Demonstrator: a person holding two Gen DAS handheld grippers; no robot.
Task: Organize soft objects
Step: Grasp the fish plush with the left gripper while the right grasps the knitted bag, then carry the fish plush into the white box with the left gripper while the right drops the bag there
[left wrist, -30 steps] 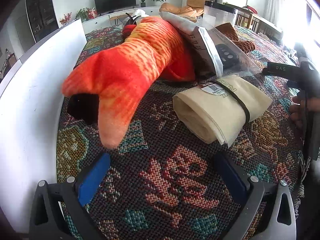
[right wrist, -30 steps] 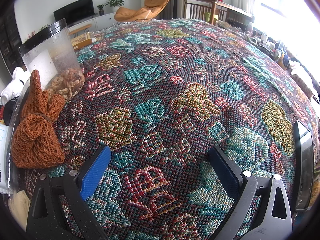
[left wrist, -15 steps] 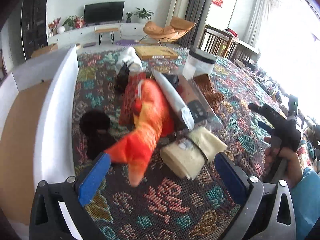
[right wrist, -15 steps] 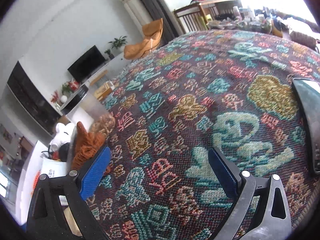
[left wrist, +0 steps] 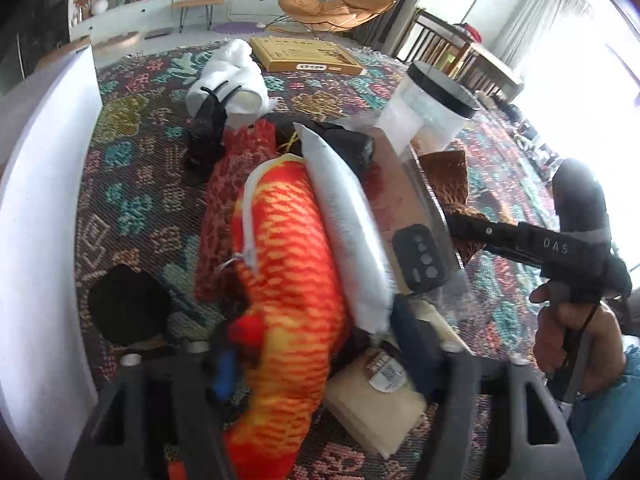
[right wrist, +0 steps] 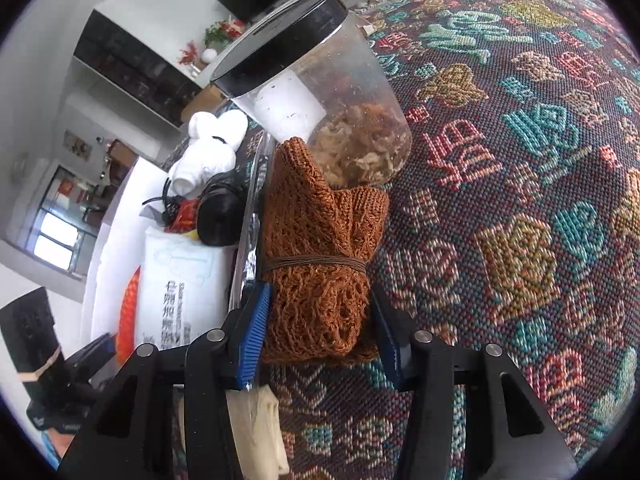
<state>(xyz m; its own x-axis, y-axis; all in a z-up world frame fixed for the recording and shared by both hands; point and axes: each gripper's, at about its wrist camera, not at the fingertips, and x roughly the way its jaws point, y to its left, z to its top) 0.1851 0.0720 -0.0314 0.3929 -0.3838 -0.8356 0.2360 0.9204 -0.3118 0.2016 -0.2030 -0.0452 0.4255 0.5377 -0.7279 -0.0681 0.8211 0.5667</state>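
Both tools have come down onto the pile since half a second ago, when each hung wide over the patterned bench cloth with nothing between its fingers. Now the left tool point(left wrist: 320, 344) sits narrowed around the tail end of the orange plush fish point(left wrist: 292, 272), its pads pressing the fabric from either side; the picture is motion-blurred, so how firm that hold is I cannot say. The right tool point(right wrist: 316, 324) has swung round to the rust-brown knitted bundle point(right wrist: 320, 264) and brackets its lower half, the blue pad touching one flank and the dark pad the other, so it looks closed on it or very nearly so.

That bundle lies against the clear jar with the black lid point(right wrist: 320, 92), beside the white packet point(right wrist: 180, 288) and the plastic sleeve. In the left view the fish lies among the cream roll point(left wrist: 372, 404), the white packet and the red knit piece, with the white bin wall point(left wrist: 44, 216) close at the left.

By my reading, two soft items are now in hand together, and the sorting step proper can begin: lifting each clear of its neighbours. The fish may drag the packet resting on it.
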